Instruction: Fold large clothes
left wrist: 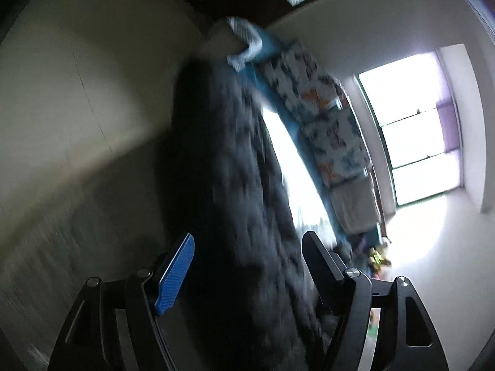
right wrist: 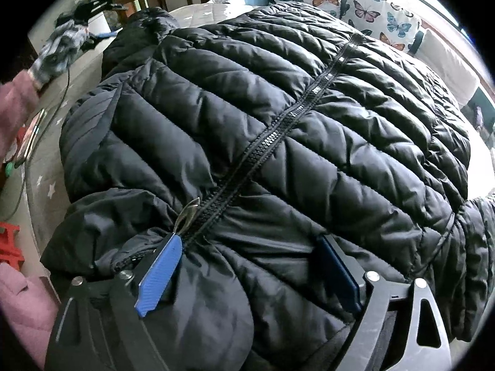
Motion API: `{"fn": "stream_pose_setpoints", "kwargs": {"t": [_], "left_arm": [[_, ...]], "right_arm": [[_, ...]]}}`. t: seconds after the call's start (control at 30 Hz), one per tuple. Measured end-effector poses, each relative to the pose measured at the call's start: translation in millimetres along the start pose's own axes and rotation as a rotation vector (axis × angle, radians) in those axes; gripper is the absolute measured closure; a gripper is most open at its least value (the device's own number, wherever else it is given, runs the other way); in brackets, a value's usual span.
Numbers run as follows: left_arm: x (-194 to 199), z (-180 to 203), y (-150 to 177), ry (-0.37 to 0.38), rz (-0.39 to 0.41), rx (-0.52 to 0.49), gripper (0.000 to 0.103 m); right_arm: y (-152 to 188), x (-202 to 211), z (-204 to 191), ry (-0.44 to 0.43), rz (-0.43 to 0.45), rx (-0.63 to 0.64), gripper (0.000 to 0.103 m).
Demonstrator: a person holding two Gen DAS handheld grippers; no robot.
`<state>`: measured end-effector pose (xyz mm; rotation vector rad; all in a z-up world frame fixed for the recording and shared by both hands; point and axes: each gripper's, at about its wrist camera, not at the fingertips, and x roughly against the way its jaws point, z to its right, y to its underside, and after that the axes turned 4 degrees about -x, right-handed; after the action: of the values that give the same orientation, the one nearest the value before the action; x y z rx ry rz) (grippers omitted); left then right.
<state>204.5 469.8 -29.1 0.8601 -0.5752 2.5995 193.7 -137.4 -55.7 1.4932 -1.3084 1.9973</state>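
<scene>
While the black puffer jacket (right wrist: 278,123) lies zipped on the bed (right wrist: 46,160), both tools gape, gripping nothing.

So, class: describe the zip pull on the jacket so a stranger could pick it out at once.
Start from the big black quilted jacket spread over the bed. Follow its closed zip down the middle towards the camera, to the end beside the right gripper. There lies the zip pull: a small, shiny, leaf-shaped silver tab, the only bright metal loop on the dark fabric.
</scene>
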Motion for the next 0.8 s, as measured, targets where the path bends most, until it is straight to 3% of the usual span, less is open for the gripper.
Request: {"fn": "stream_pose_setpoints", "kwargs": {"t": [0.2,0.43,0.5,0.57,0.67,0.8], "left_arm": [[-28.8,5.9,49.3,0.009,-0.09,0.013,0.029],[-43.8,-9.4,48.7,0.104,-0.027,0.195,0.03],[-44.1,-11.5,46.8,0.1,0.008,0.224,0.042],[-43.6,-4.7,46.8,0.097,0.028,0.204,0.071],[-33.2,21.2,49.4,0.125,0.06,0.125,0.087],[-2.4,80.7,63.3,0.142,0.105,-0.045,0.09]], "right_arm": [[0.9,0.6,1.5,0.009,0.008,-0.006,0.004],[4.7,1.9,1.5,0.011,0.029,-0.014,0.003],[7.2,2.3,2.1,0.006,0.038,-0.016,0.003],[9.2,3.6,2.7,0.005,0.043,-0.017,0.003],[10.8,7.8,4.0,0.007,0.054,-0.015,0.003],[12.6,19.9,7.1,0.009,0.092,-0.035,0.003]]}}
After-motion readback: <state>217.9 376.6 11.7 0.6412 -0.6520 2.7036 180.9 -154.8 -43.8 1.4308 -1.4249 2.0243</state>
